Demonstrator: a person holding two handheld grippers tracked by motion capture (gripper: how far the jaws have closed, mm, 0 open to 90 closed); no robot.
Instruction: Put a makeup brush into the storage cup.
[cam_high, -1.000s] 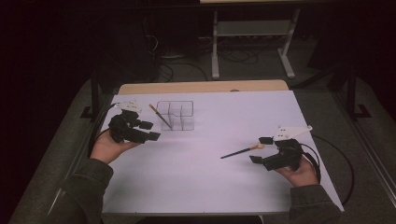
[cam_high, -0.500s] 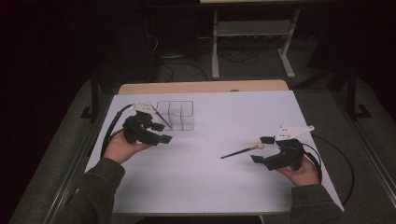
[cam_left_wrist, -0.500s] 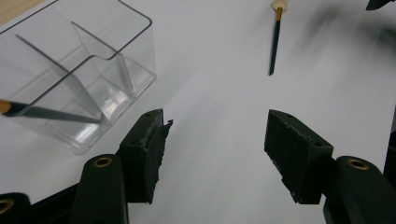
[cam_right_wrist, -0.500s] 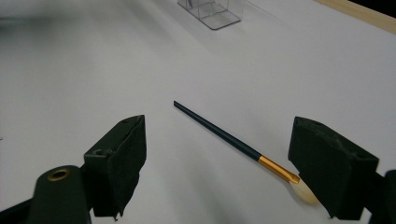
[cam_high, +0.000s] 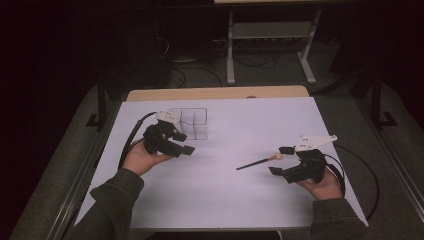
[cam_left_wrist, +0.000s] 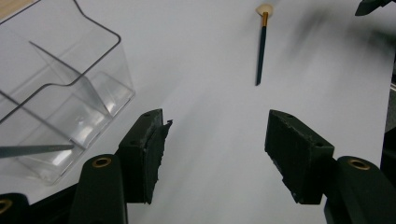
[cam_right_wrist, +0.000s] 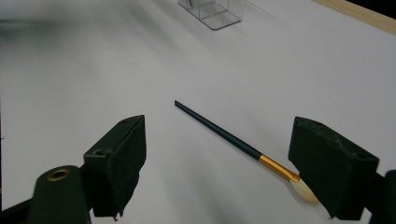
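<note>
Left gripper (cam_high: 182, 143): black two-jaw body, pale three-cornered plate on top, thick black cable trailing behind. Blocky black jaws with worn rubber pads (cam_left_wrist: 156, 154); brass-coloured bushings behind each. Right gripper (cam_high: 280, 160): same black build, pale three-cornered plate above, thin black cable looping behind. Both forearms: dark olive-grey long sleeves (cam_high: 107, 202), cuffs at the wrists.
</note>
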